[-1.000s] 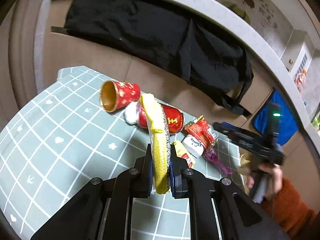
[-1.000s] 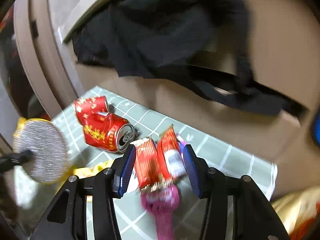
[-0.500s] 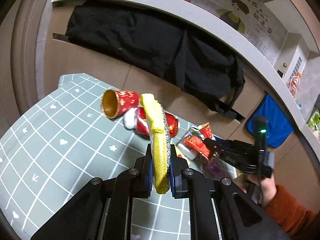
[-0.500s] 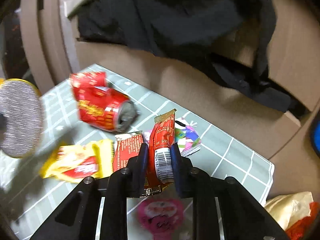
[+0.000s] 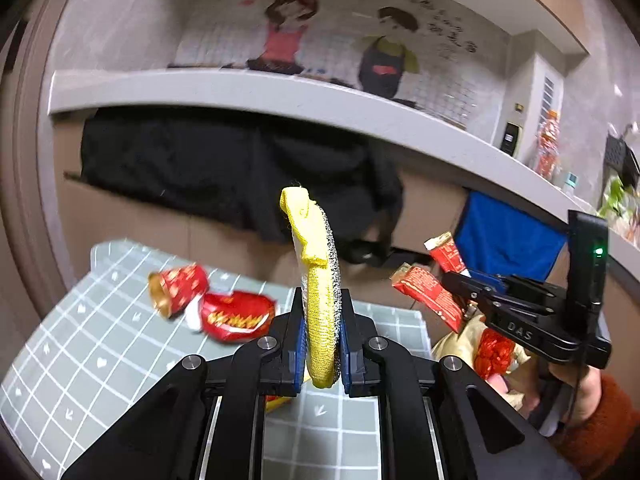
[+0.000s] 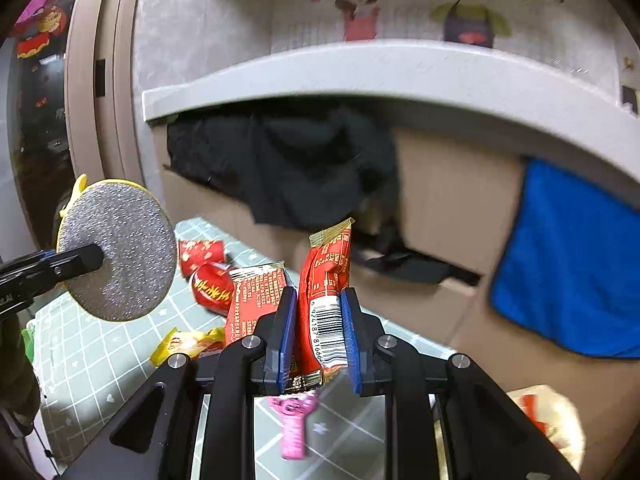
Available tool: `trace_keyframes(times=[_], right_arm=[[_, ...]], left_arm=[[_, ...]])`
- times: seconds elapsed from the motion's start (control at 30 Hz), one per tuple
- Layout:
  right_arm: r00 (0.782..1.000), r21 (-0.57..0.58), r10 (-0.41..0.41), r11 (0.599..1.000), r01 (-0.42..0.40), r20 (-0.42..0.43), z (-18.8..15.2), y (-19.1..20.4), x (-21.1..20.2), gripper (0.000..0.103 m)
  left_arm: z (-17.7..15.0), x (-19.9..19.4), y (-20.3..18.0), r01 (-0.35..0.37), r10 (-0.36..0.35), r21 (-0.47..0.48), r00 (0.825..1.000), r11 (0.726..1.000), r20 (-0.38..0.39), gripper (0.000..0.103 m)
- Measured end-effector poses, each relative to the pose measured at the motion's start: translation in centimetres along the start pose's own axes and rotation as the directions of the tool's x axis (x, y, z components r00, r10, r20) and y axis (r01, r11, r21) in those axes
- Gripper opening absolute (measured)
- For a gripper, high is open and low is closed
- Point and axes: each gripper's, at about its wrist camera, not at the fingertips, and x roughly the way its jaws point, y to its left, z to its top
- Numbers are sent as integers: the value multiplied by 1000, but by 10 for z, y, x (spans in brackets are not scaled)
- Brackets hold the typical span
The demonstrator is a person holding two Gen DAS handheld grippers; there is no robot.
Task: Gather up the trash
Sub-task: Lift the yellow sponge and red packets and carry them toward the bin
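Both tongs are carrying loads, the left tongs (image 5: 322, 354) clamping a scouring pad (image 5: 318, 300) and the right tongs (image 6: 318, 346) gripping red wrappers (image 6: 326, 280), while cans (image 5: 236, 316) at ten o'clock are awaiting collection on the counter (image 5: 100, 360).

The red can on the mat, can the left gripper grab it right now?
Probably not yet. The left gripper is already shut on the round yellow scrubber, so its jaws are full. The can lies open on the mat with nothing covering it, but the scrubber would have to go first.
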Motion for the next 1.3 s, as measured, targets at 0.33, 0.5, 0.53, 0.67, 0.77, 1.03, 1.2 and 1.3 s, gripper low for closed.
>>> trace_keyframes(times=[0.33,0.5,0.53,0.67,0.77,1.03,1.2,1.3], right_arm=[[992,64,-72,996,66,100,-10,-57,-67,20],[982,81,-141,988,132,124,-22,-85,-96,20],[980,84,-154,986,144,126,-23,-89,-99,20],[969,111,-206,975,192,135,-33,-111,-117,20],[960,141,-244,964,225,137,-42,-129,-128,20],[942,209,-308,938,277,136,-64,-162,-149,20],[933,229,-335,926,300,132,-78,-170,-158,20],[929,236,-349,920,314,121,-86,-175,-158,21]], left_arm=[[13,2,-87,41,-45,105,998,994,38,14],[15,8,-134,93,-99,156,995,983,34,14],[14,9,-140,101,-108,164,994,981,31,14],[12,19,-172,153,-157,196,988,969,8,14],[8,27,-198,188,-190,228,982,955,-13,14],[-6,44,-242,289,-286,249,957,924,-47,14],[-21,63,-259,327,-316,238,945,914,-86,14],[-30,73,-266,343,-326,241,939,908,-109,14]])
